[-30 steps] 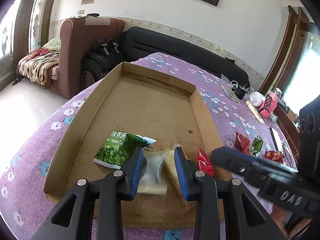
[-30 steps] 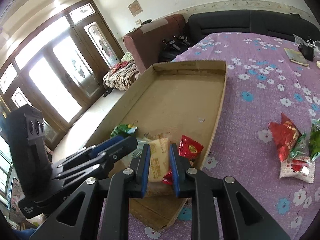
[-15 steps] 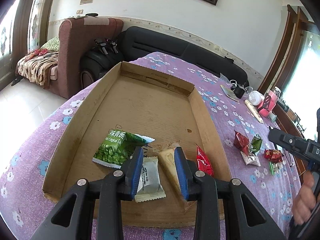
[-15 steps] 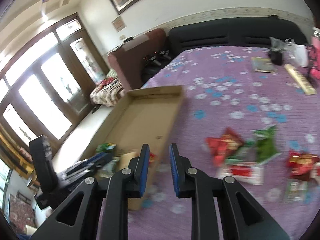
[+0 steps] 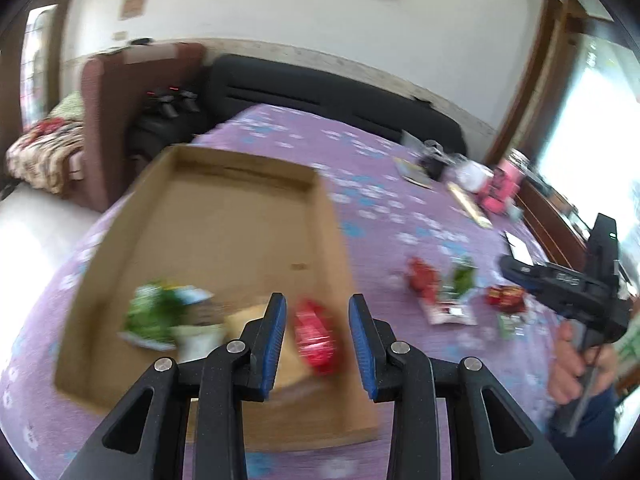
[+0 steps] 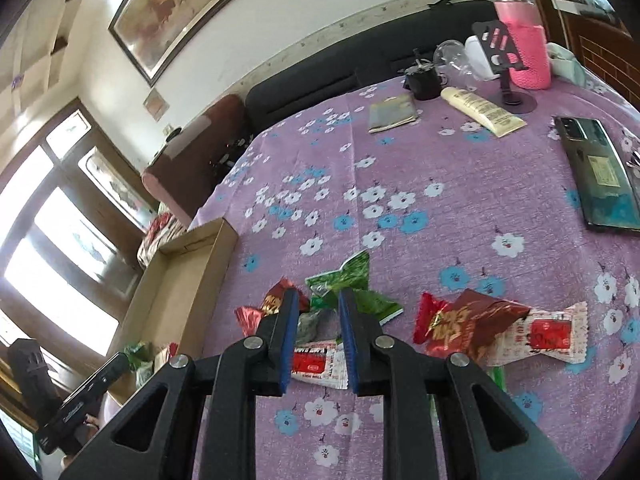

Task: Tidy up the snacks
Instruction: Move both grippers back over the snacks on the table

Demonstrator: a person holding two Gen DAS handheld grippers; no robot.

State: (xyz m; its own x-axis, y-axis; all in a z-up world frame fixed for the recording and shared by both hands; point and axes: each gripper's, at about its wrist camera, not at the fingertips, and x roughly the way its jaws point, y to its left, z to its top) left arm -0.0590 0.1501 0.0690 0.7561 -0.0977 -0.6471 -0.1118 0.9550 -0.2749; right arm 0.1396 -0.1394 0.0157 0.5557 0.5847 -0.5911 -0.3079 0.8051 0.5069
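Observation:
In the left wrist view my left gripper (image 5: 318,300) hangs open and empty over the near right corner of the cardboard box (image 5: 224,220). In the box lie a red packet (image 5: 316,336), a tan packet (image 5: 248,314), a white packet (image 5: 196,340) and a green pea packet (image 5: 154,314), all blurred. My right gripper (image 6: 318,294) is shut with nothing in it, just above a heap of loose snacks on the purple cloth: green packets (image 6: 348,276), a red packet (image 6: 272,302), a white-and-red packet (image 6: 316,362). To the right lie a dark red packet (image 6: 468,320) and another white-and-red one (image 6: 552,330).
The box (image 6: 180,292) sits left of the heap. Farther back on the flowered cloth are a phone (image 6: 600,176), a cream tube (image 6: 480,110), a booklet (image 6: 394,114), a black stand (image 6: 508,76) and a pink bottle (image 6: 520,40). A black sofa (image 5: 320,88) and an armchair stand behind the table.
The white packet left my left gripper and now lies in the box; that gripper shifted right and up. My right gripper swung from the box over to the loose snacks.

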